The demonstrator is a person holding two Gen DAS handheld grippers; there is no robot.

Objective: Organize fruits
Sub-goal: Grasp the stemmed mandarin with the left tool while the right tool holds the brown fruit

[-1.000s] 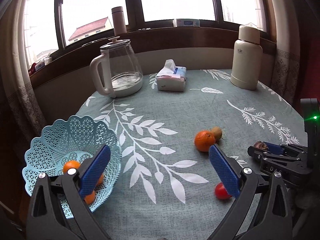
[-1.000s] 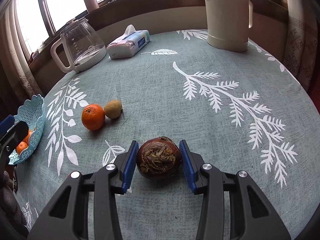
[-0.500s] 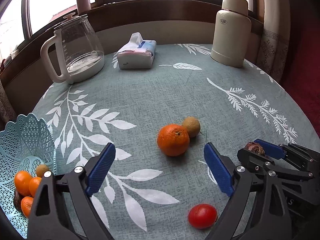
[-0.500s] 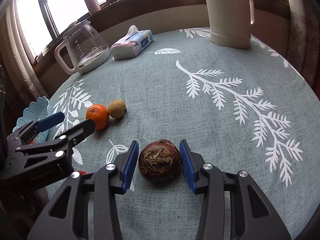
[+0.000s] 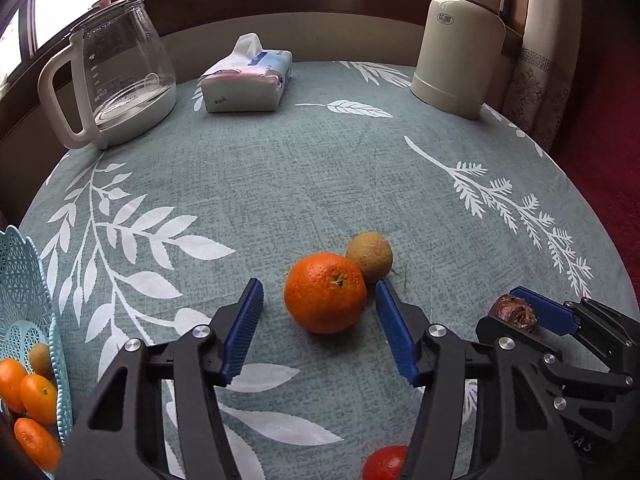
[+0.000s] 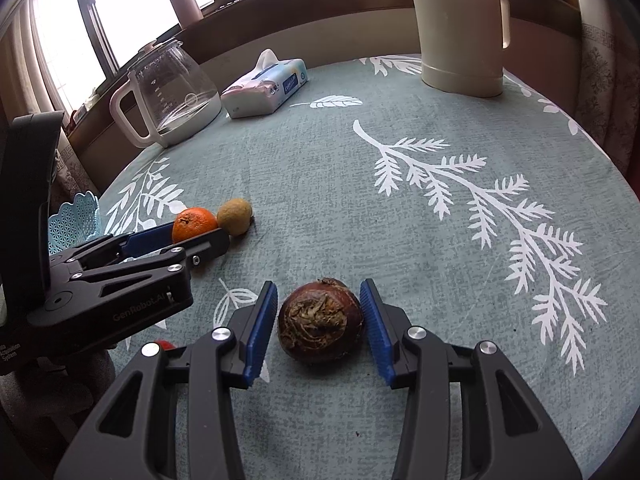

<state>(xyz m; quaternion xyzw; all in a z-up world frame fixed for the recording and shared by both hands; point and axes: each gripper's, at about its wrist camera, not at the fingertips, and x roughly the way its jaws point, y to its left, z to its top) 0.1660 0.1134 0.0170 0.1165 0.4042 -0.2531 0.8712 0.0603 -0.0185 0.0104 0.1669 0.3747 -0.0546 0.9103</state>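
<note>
An orange (image 5: 325,292) lies on the teal tablecloth, touching a small brownish-green fruit (image 5: 369,257) behind it. My left gripper (image 5: 318,285) is open, one blue pad on each side of the orange with gaps both sides. A dark brown fruit (image 6: 320,322) rests on the cloth with my right gripper (image 6: 319,286) shut on it, both pads against its sides. From the right wrist view the left gripper (image 6: 188,234) reaches in around the orange (image 6: 195,222). A small red fruit (image 5: 386,462) lies close under the left gripper. The light blue basket (image 5: 24,280) at the far left holds several small oranges.
A glass kettle (image 5: 120,68), a tissue pack (image 5: 248,84) and a cream thermos (image 5: 456,48) stand along the table's far side. A pink cup (image 6: 184,2) sits on the windowsill. The round table's edge drops off at the right, near a curtain.
My left gripper swung away from the basket and came forward until its open fingers straddle the orange. The right gripper kept the same width around the dark brown fruit.
</note>
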